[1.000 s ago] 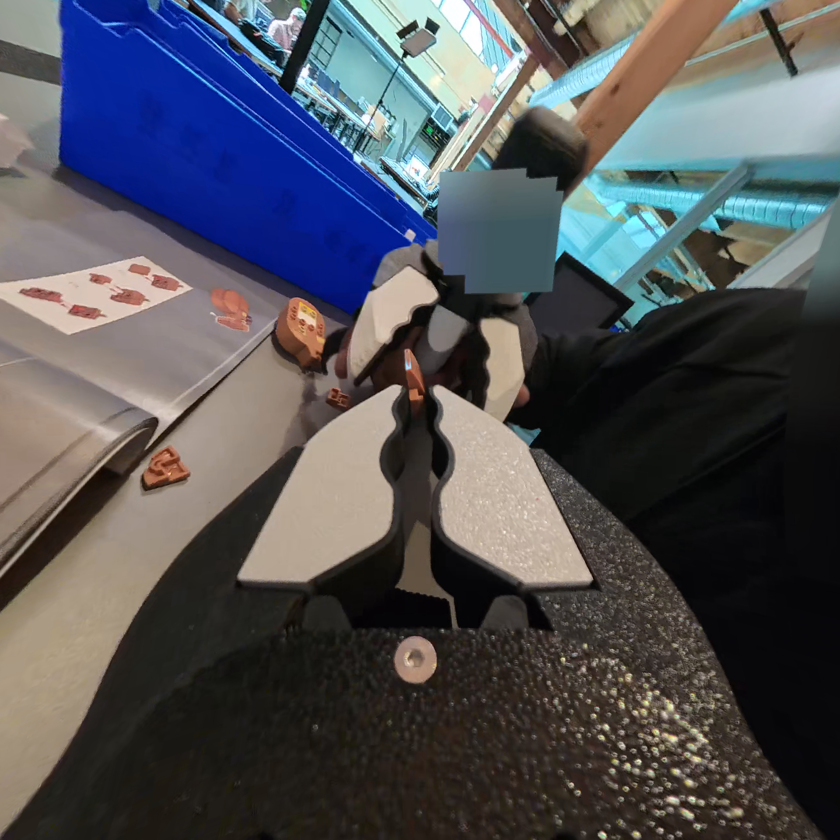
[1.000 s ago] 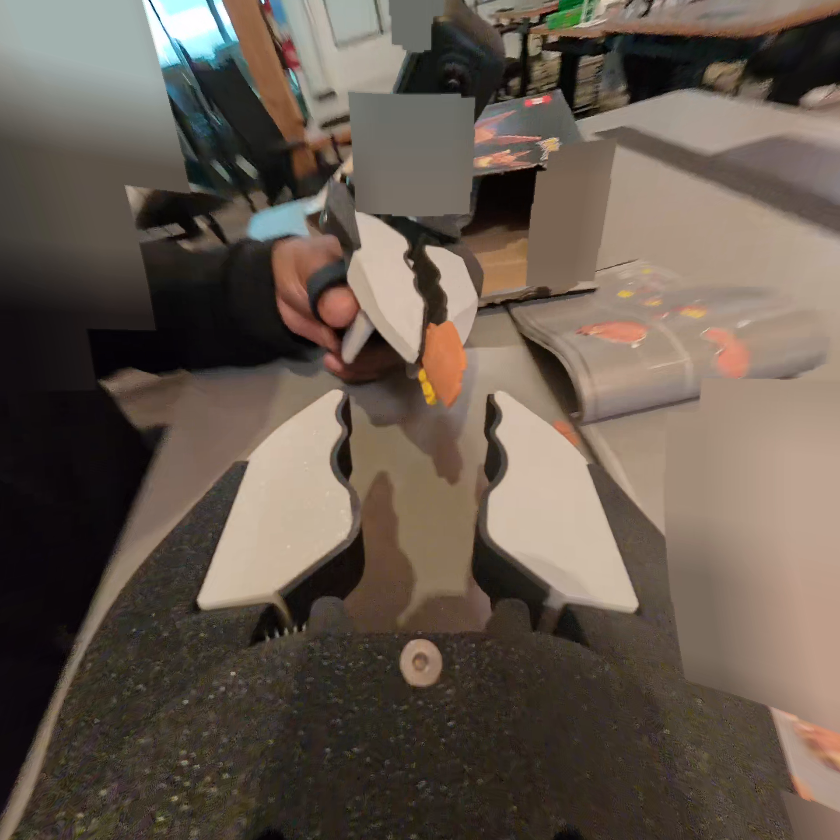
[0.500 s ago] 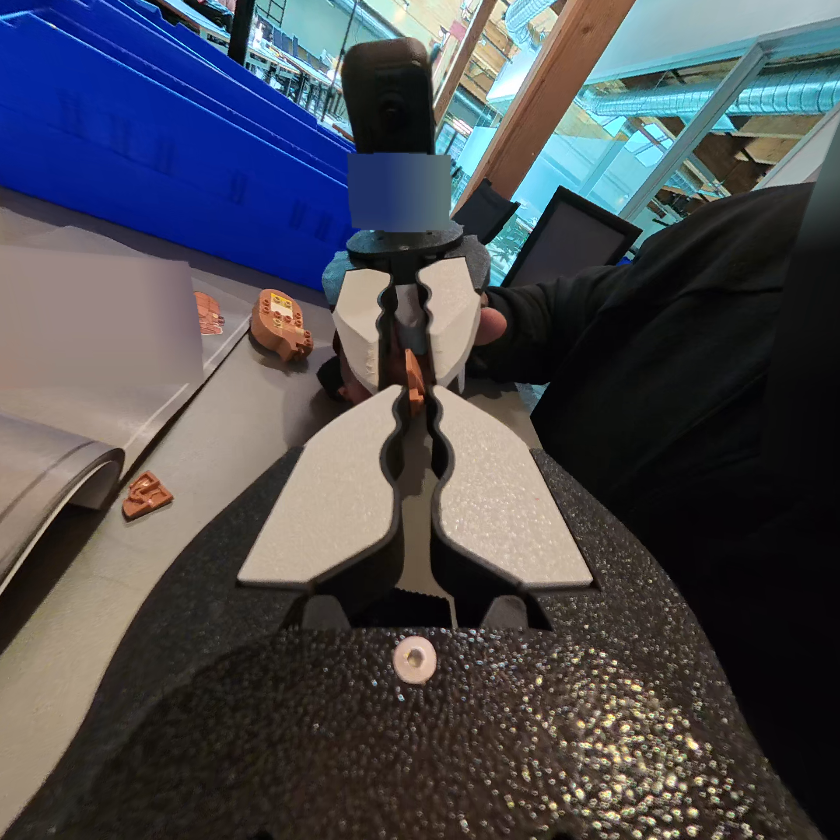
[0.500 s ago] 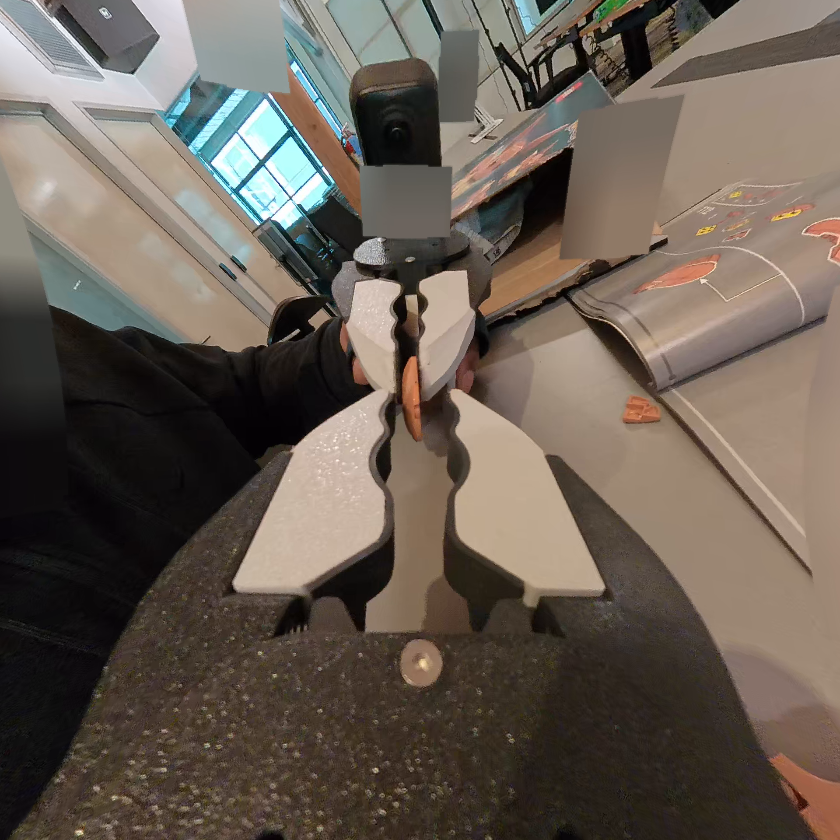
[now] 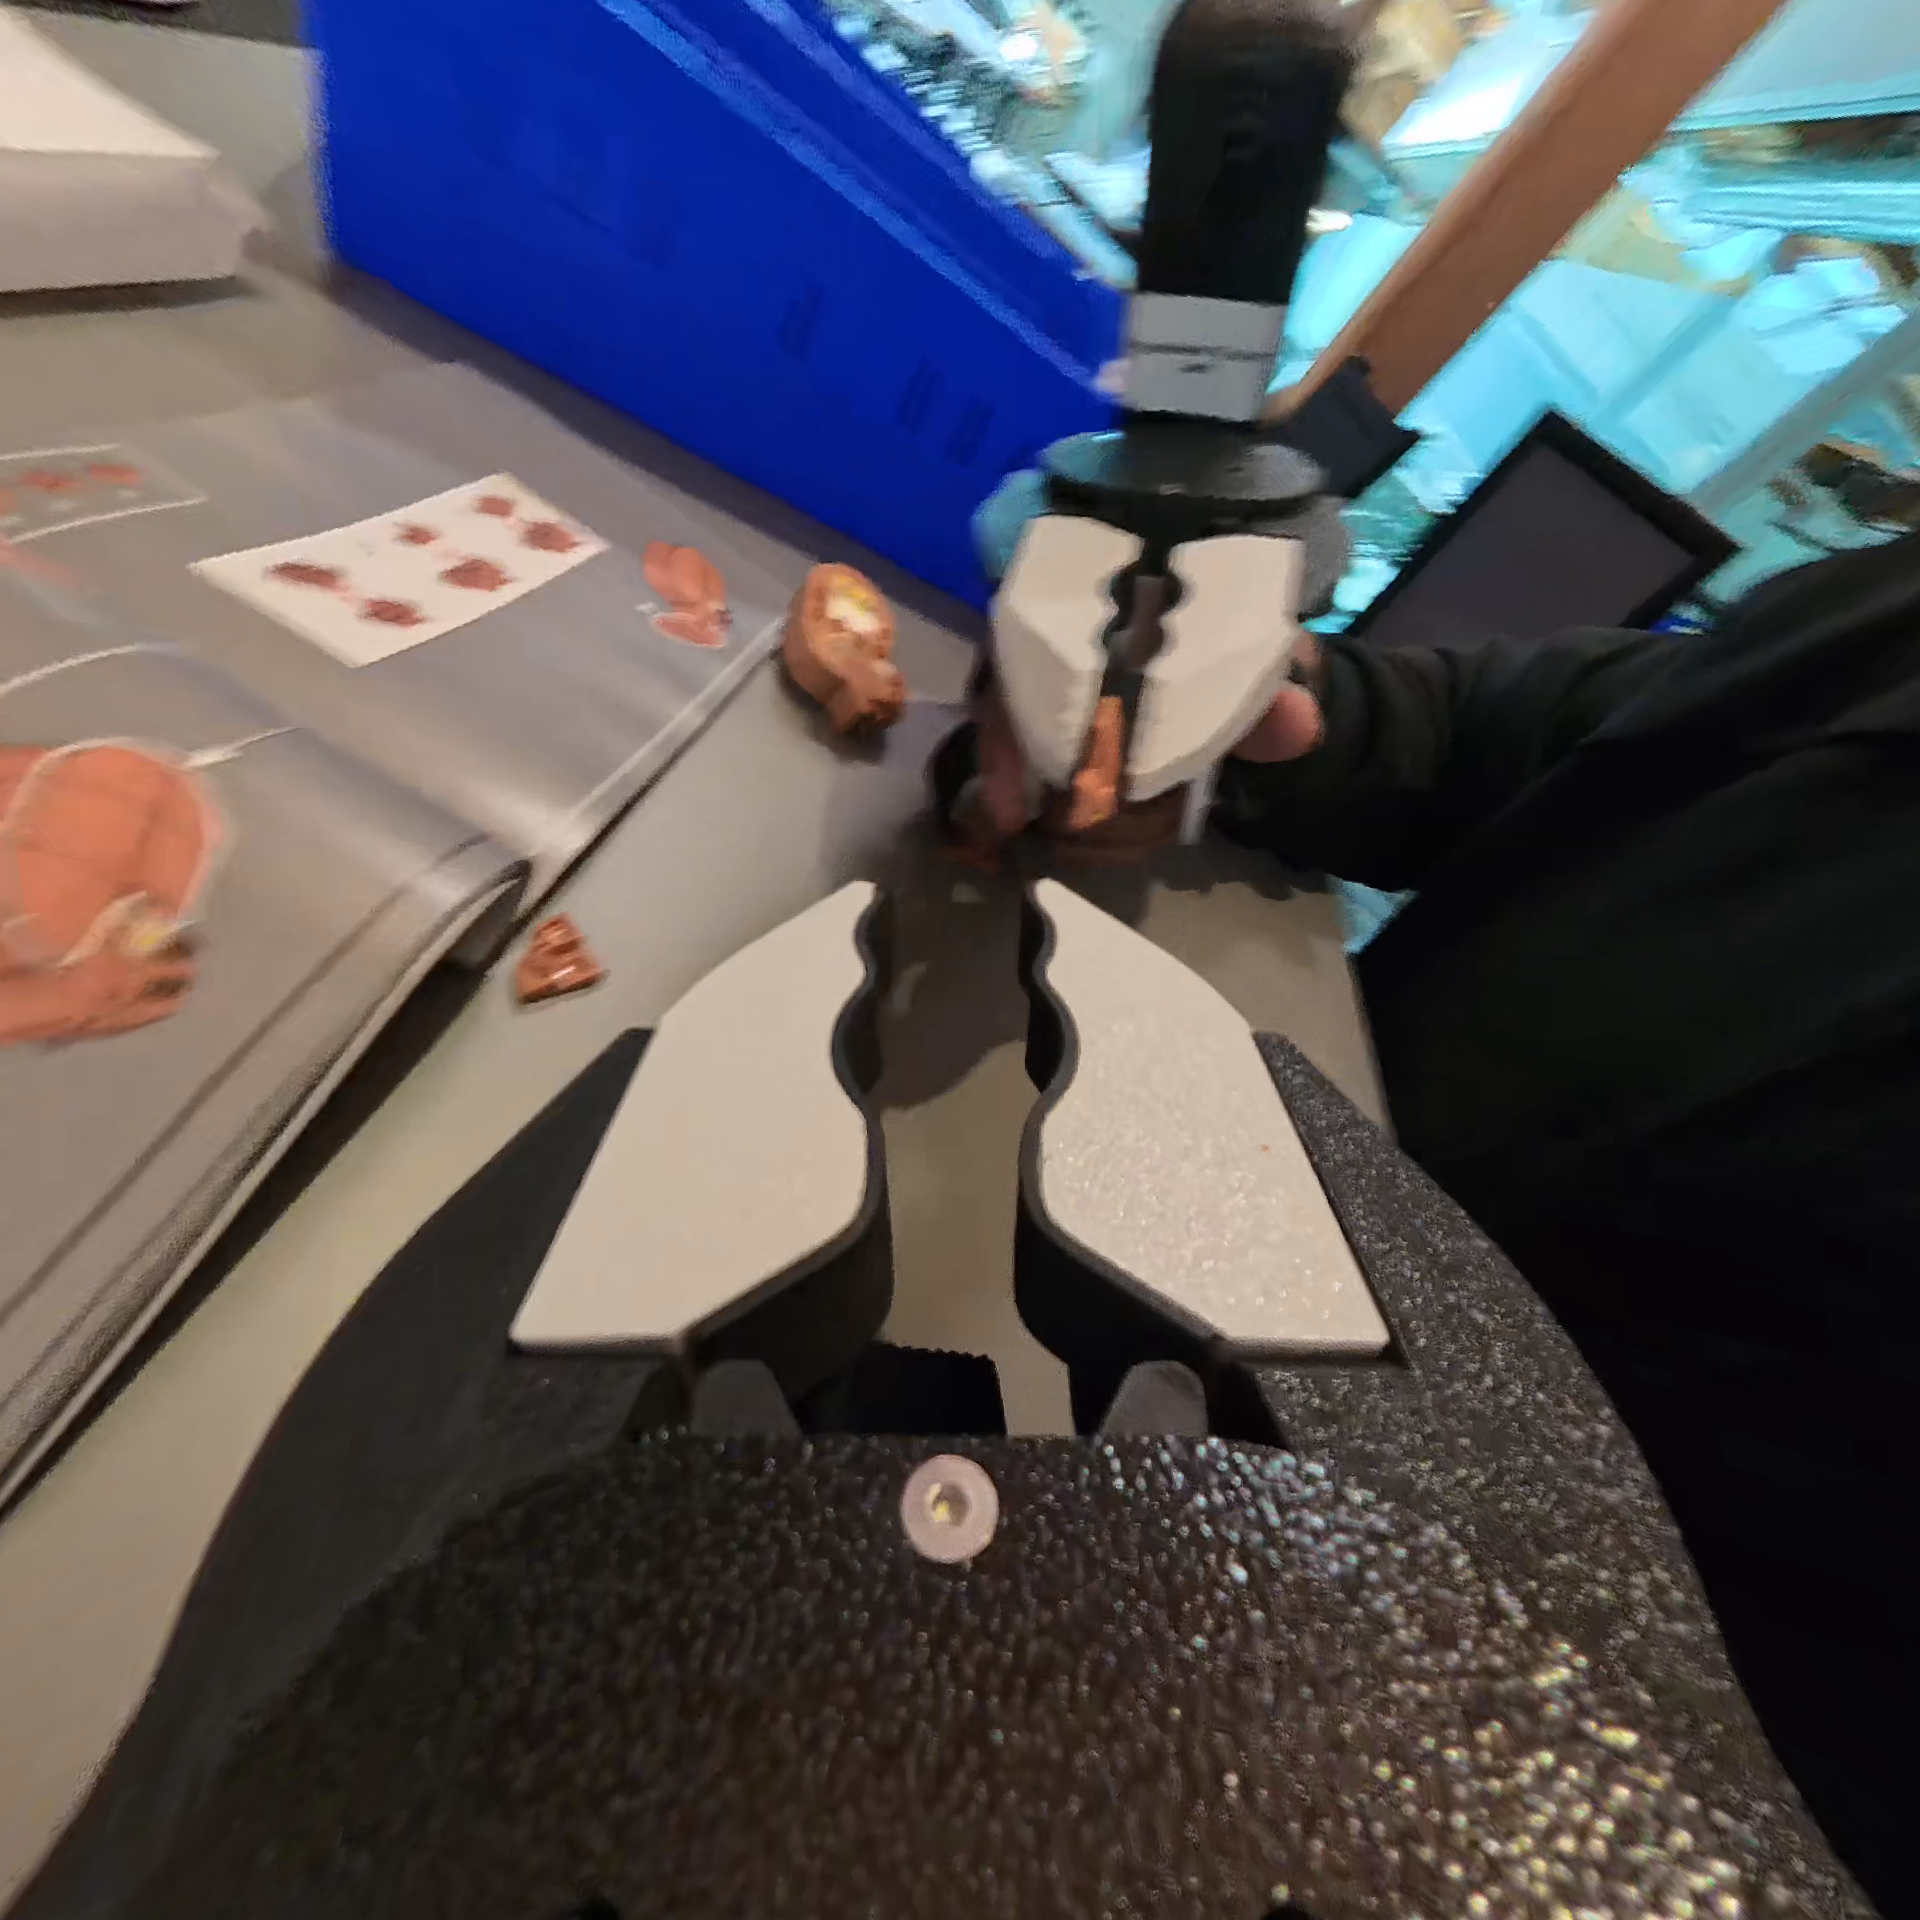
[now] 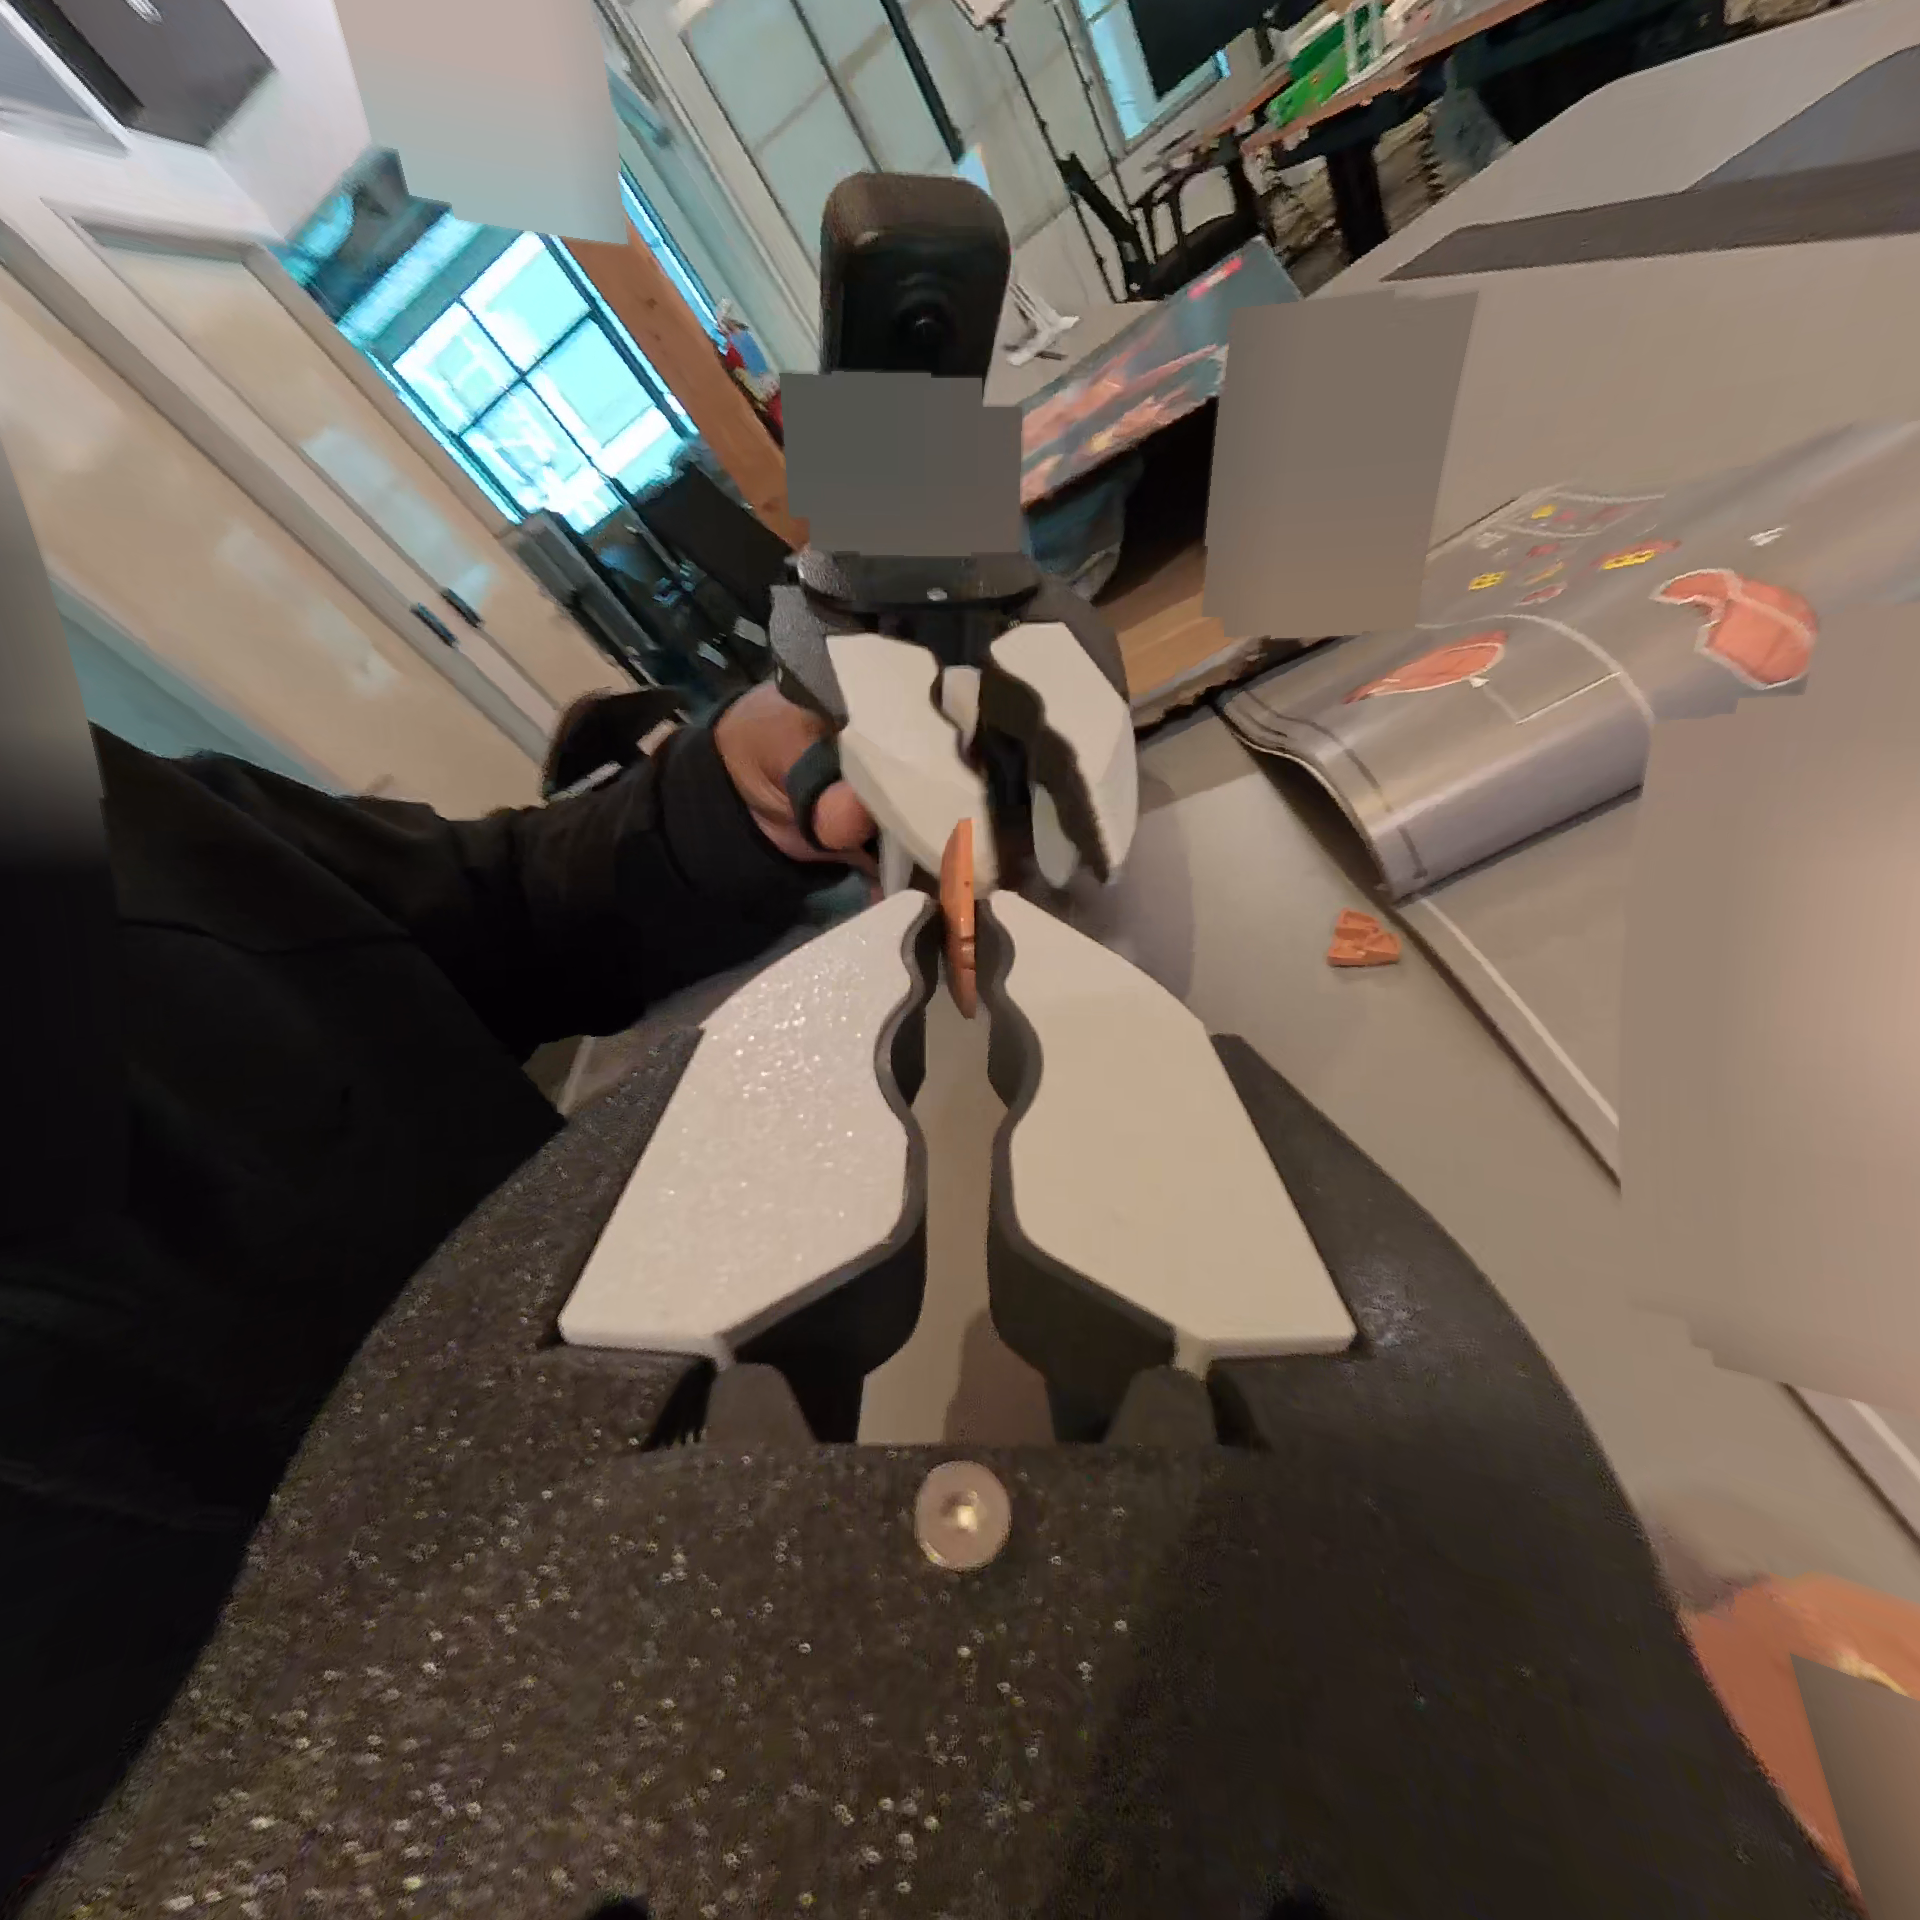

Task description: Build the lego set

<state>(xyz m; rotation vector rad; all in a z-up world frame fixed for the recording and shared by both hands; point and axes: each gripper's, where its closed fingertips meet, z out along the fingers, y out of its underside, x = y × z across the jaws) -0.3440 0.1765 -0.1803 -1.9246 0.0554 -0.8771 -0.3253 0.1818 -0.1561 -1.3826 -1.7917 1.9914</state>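
Mounted just behind each claw, looking forward along the fingers, low over the grey desk point(image 5: 312, 1195). Aimed at one another: left claw point(image 6: 1023, 862) close in the right wrist view, right claw point(image 5: 1101, 769) close in the left. Shared: desk, open booklet point(image 5: 312, 748), loose brown piece point(image 6: 1363, 938).

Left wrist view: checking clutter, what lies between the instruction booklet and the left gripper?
One small brown lego piece on the table, seen in the left wrist view.

Open-plan office: desks point(image 6: 1340, 114), glass doors point(image 6: 499, 384).
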